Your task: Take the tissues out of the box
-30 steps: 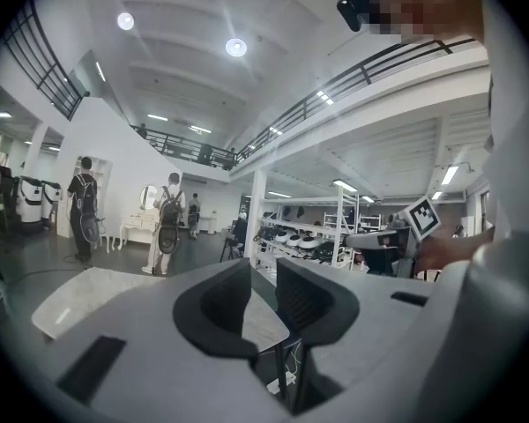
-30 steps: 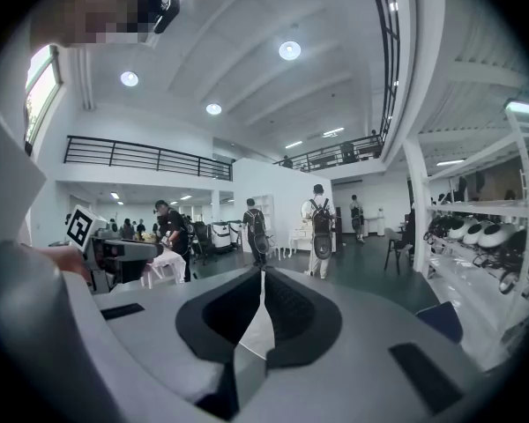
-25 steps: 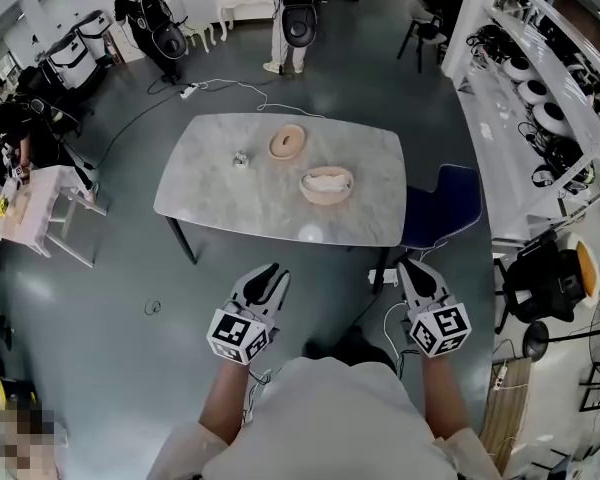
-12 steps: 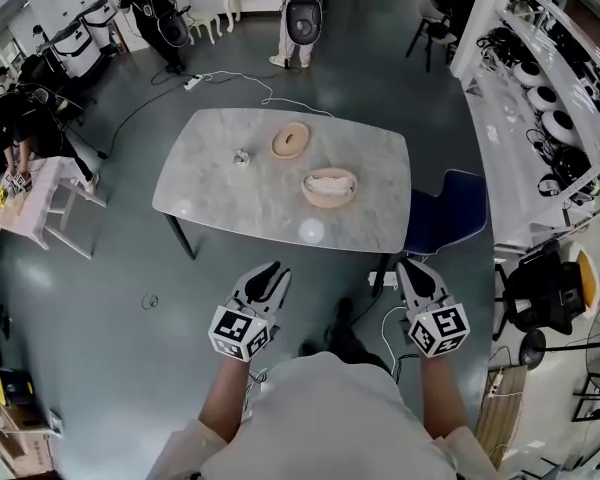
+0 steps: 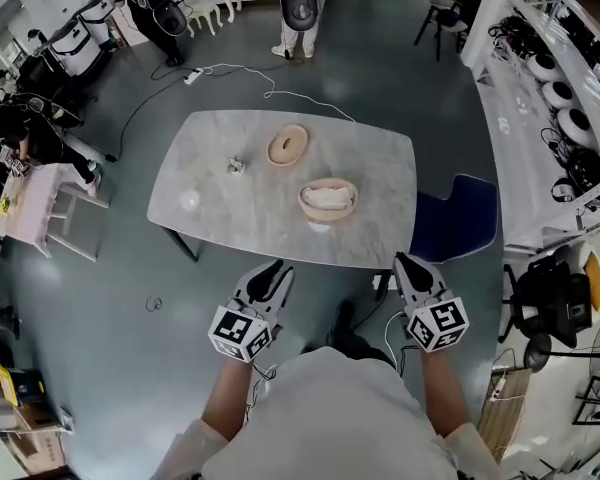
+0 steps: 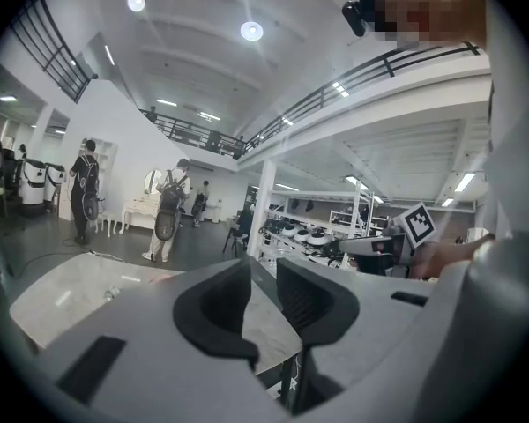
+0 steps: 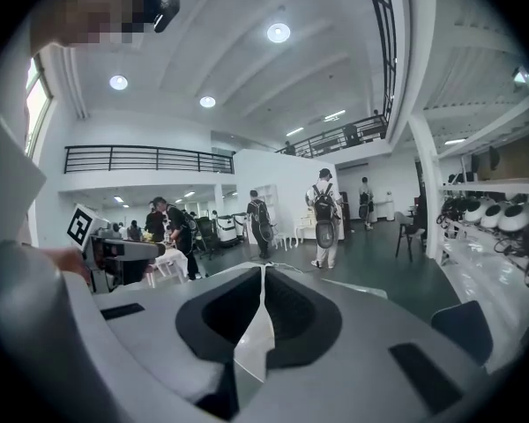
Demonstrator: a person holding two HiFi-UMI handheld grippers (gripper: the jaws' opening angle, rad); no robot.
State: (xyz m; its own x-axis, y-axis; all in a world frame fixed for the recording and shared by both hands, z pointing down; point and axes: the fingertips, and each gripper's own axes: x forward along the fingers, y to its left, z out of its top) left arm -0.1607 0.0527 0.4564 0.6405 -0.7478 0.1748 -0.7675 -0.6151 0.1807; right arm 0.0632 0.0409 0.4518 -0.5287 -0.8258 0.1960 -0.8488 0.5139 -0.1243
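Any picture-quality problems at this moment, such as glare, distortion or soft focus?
Head view: wide-angle bowing of the table edges and two pale glare spots on its marble top, otherwise sharp. Left gripper view and right gripper view: strong fisheye, black vignetted corners, bright ceiling lamps with slight bloom, background fairly crisp. A mosaic patch sits near the top of each.

Large open laboratory hall. White shelves (image 5: 550,98) along one wall carry rows of devices and tangled cables. Several people (image 5: 300,3) wear backpack rigs. A power cable (image 5: 268,86) trails over the grey floor (image 5: 110,298) beyond a marble worktop (image 5: 220,208). A railed mezzanine (image 7: 150,159) and round ceiling lights (image 7: 279,32) top the high white room.
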